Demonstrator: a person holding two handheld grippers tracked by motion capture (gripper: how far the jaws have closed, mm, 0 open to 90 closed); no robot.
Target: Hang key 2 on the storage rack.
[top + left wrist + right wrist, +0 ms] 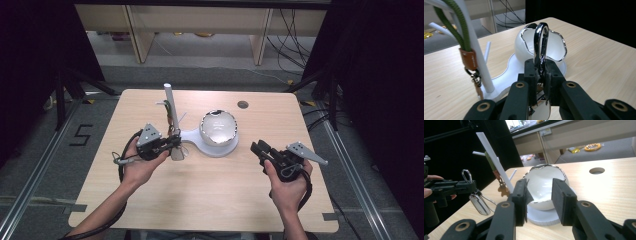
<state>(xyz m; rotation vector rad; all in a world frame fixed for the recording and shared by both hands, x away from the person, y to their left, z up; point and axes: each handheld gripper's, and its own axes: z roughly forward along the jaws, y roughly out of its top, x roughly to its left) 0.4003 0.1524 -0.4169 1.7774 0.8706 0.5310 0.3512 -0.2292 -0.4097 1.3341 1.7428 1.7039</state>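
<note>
Table (210, 200) at frame centre carries a white stand (207, 145) with an egg-shaped bowl (218, 127) and upright post (170, 107).

Left gripper (172, 141), at centre-left of the high view, is clamped on a chrome carabiner (541, 42) near the post's foot; a metal tag (479, 204) hangs beneath. Right gripper (258, 148), lower right, is parted and empty. Carabiner looks stiff, light and slick, best pinched across its flat sides. Green cord (455, 23) hangs from the post's peg.

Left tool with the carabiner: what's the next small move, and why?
Probably lift the left tool toward a free peg on the white stand. Its jaws are shut on the silver carabiner, a metal tag hangs below it, and the green lanyard already hangs on the stand. The right tool is open and idle.
</note>
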